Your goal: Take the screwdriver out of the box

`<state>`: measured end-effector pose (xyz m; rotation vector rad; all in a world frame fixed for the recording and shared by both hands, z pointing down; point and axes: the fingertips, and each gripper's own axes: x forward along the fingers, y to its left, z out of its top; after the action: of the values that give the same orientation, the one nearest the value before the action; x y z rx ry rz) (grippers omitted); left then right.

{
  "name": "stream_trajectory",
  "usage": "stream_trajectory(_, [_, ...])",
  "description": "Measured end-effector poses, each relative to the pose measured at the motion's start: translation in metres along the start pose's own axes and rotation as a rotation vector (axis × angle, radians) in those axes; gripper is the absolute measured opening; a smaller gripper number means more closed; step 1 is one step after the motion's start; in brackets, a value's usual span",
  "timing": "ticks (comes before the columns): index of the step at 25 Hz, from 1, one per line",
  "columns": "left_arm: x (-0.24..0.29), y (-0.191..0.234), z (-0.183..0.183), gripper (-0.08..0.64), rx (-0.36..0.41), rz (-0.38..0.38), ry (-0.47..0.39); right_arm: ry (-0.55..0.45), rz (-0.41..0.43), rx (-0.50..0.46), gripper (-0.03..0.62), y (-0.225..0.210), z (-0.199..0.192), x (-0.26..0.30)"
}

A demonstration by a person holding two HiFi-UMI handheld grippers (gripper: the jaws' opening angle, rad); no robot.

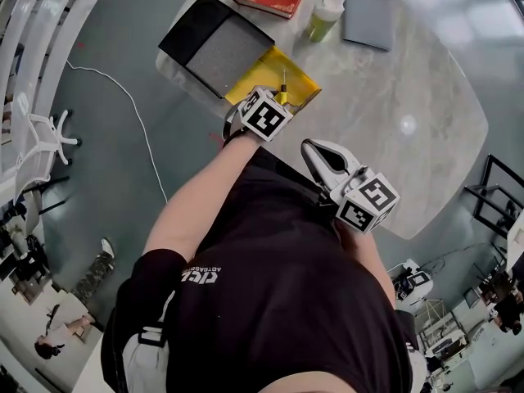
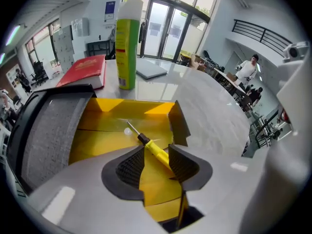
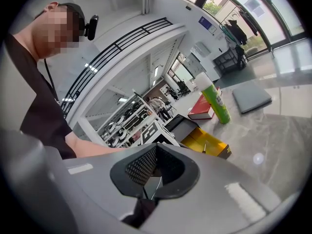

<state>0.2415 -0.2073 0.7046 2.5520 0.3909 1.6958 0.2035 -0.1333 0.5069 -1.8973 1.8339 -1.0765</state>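
Clearly the screwdriver (image 2: 152, 146) lies inside the yellow box (image 2: 97, 135) at the worktop's (image 2: 219, 116) left edge, not yet lifted. The left tongs (image 2: 157, 151) stand wide open astride its yellow handle, without gripping it. The right tongs (image 3: 156, 152) are closed and empty, well apart. Gripping and lifting remain.

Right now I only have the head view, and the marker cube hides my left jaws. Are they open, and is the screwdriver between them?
Observer: Yes. In the left gripper view, the left gripper has its jaws apart. The screwdriver lies between them, and the pads are not closed on it.
Operator: Which part sits between the jaws?
Observer: The yellow handle. The metal shaft points away from the gripper across the floor of the yellow box.
Operator: And my right gripper?
Observer: The right gripper view shows the right gripper shut, with nothing between its jaws.
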Motion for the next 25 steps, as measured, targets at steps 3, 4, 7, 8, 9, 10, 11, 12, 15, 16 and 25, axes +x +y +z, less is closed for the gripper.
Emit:
stream_trajectory(3, [0.009,-0.001,-0.004,0.156,0.009,-0.007,0.033,-0.008,-0.008,0.002,0.014,-0.001,0.002,-0.002])
stream_trajectory(4, [0.011,-0.002,-0.005,0.156,0.012,-0.006,0.04,-0.011,-0.012,0.003,0.014,-0.002,0.002,-0.003])
stream_trajectory(7, [0.015,-0.003,-0.004,0.159,0.025,-0.005,0.05,-0.013,-0.026,0.006,0.014,-0.004,0.003,-0.006])
stream_trajectory(8, [0.017,-0.003,-0.004,0.161,0.036,-0.004,0.054,-0.013,-0.031,0.006,0.014,-0.005,0.003,-0.007])
stream_trajectory(9, [0.018,-0.003,-0.003,0.163,0.053,-0.001,0.063,-0.014,-0.034,0.006,0.014,-0.006,0.003,-0.007])
stream_trajectory(10, [0.02,-0.003,-0.004,0.163,0.072,0.004,0.076,-0.015,-0.038,0.007,0.014,-0.007,0.003,-0.008])
stream_trajectory(11, [0.021,-0.002,-0.005,0.163,0.091,0.01,0.091,-0.017,-0.04,0.007,0.014,-0.007,0.003,-0.009])
stream_trajectory(12, [0.023,-0.001,-0.007,0.16,0.104,0.014,0.105,-0.018,-0.041,0.007,0.014,-0.006,0.003,-0.009])
stream_trajectory(15, [0.024,0.004,-0.014,0.124,0.11,0.011,0.13,-0.019,-0.041,0.008,0.014,-0.006,0.004,-0.009])
stream_trajectory(16, [0.023,0.005,-0.015,0.092,0.111,0.009,0.132,-0.02,-0.039,0.009,0.014,-0.006,0.004,-0.009])
stream_trajectory(25, [0.012,0.001,-0.012,0.069,0.117,-0.02,0.1,-0.03,-0.014,-0.008,0.014,-0.002,0.009,-0.001])
